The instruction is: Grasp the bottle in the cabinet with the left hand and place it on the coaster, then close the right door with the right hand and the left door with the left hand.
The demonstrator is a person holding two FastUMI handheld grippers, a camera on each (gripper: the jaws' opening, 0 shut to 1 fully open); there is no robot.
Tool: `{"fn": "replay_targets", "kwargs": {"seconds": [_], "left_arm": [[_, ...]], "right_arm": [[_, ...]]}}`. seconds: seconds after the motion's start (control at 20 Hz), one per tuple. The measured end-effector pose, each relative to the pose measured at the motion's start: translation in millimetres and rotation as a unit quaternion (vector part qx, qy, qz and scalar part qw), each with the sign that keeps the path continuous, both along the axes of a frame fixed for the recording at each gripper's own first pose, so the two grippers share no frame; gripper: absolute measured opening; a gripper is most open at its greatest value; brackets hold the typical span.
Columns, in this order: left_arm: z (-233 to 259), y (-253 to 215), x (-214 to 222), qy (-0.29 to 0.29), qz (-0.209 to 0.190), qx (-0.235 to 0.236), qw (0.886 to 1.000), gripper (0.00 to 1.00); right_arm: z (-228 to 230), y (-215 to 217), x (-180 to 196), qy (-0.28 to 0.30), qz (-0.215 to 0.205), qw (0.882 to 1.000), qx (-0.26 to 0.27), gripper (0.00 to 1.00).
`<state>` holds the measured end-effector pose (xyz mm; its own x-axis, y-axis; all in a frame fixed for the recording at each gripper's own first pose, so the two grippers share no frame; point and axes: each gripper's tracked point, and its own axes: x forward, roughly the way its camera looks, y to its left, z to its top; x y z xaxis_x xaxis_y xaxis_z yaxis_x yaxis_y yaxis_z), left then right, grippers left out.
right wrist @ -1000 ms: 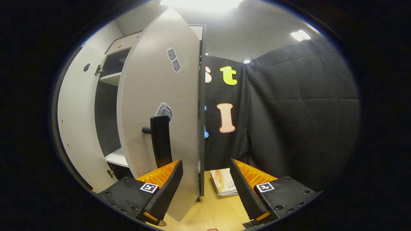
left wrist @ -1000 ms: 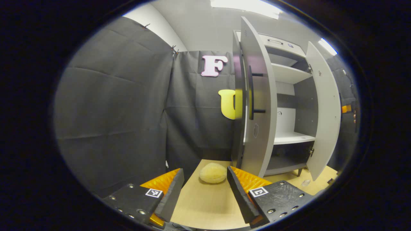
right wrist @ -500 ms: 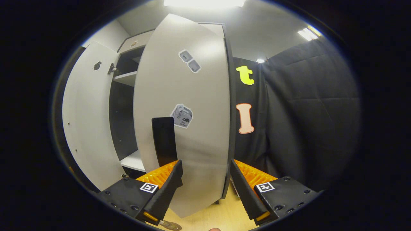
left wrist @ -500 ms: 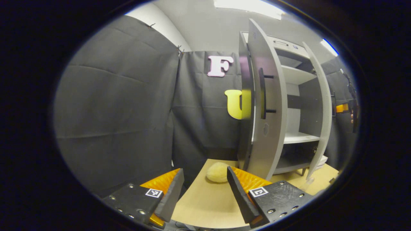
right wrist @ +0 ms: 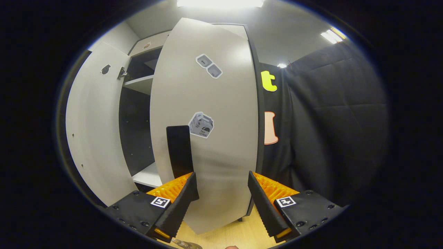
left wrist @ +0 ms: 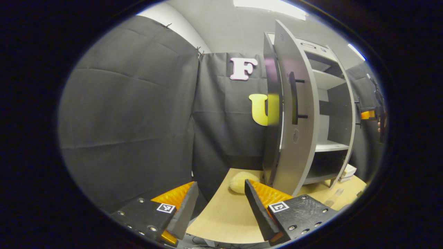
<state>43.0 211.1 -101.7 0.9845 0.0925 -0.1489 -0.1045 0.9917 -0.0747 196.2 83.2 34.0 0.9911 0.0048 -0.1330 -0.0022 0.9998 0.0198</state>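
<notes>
The right gripper sits low in the centre of the right gripper view, fingers spread with nothing between them, facing the grey right door, which fills the middle of that frame. Its black handle stands just above the left finger. Whether either finger touches the panel I cannot tell. Along the left of that frame, the left door hangs wide open with dark shelves between the two.

In the left gripper view, the left gripper is also released and empty at the bottom centre, over the edge of the wooden table. The left door there is right of centre, edge-on, its handle facing out. A pale round lump lies on the table by that door's foot. At the bottom right rim of this view something clear rests on the table, likely the bottle on its coaster, though it is too small to be sure.

My worry is the handle: if the right gripper slides leftward while pushing, the left finger could catch under it and twist the door or jolt the cabinet. A hard shove might bounce the door back open. When the left door swings, it could hit the lump if that lies in its path, and a shaken table could tip the bottle.
</notes>
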Motion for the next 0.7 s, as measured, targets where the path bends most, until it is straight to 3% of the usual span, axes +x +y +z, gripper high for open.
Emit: {"fn": "replay_targets", "kwargs": {"seconds": [0.3,0.7], "left_arm": [[28.6,-10.6,27.5,-0.016,-0.023,0.005,1.0,0.83],[91.4,-11.1,81.8,-0.047,-0.046,0.002,0.998,0.81]], "right_arm": [[-10.0,-22.5,-25.0,0.003,-0.017,0.999,-0.031,0.96],[-40.1,-52.0,-56.1,0.028,-0.04,0.998,-0.035,0.96]]}}
